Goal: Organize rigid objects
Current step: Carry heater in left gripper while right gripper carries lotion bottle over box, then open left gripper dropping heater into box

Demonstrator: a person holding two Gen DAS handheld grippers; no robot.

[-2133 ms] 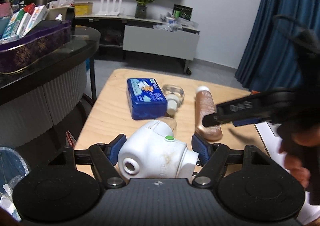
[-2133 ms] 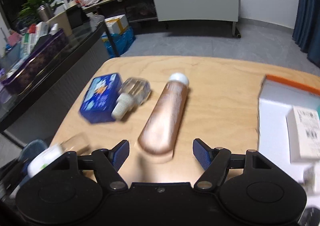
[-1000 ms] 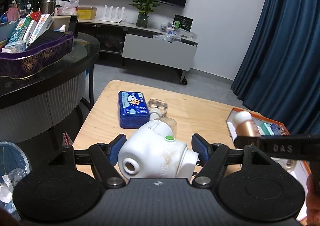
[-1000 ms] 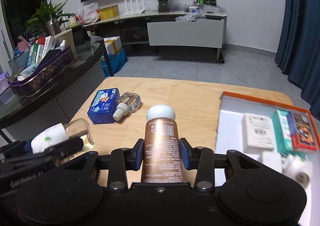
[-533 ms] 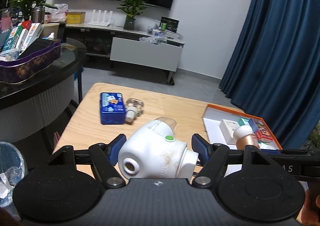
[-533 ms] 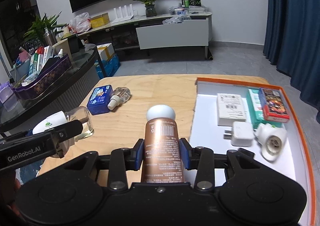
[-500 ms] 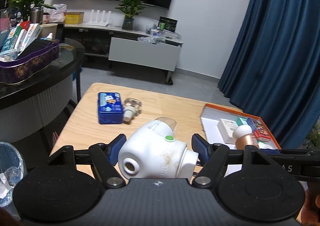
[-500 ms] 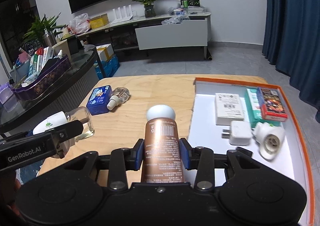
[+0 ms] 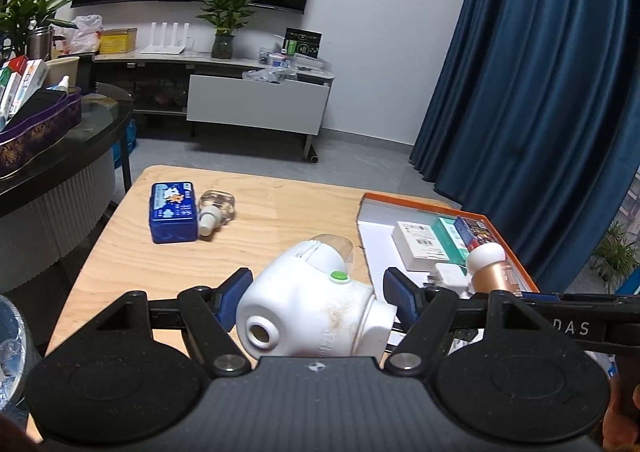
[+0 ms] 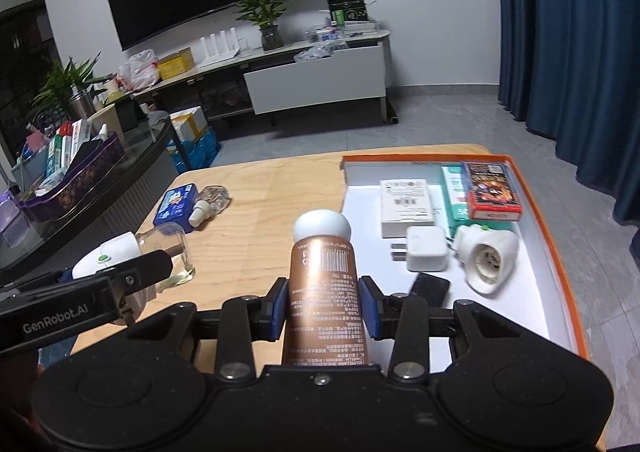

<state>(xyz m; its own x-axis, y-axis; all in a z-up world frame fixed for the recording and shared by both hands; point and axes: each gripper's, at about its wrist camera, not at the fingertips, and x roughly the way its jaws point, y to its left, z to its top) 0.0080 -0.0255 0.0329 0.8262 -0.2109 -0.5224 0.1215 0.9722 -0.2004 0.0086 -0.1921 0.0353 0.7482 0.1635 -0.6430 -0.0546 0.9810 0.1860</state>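
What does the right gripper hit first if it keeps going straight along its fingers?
Probably the bare wooden table beside the orange-rimmed tray. The right gripper points there, the copper bottle leading. Depth is unclear.

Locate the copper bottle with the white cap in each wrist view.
Left wrist: the copper bottle peeks in at lower right, over the orange-rimmed tray.
Right wrist: bottom centre, the copper bottle clamped in the right hand-held gripper.
Shared landmark: blue tin on the table's left.
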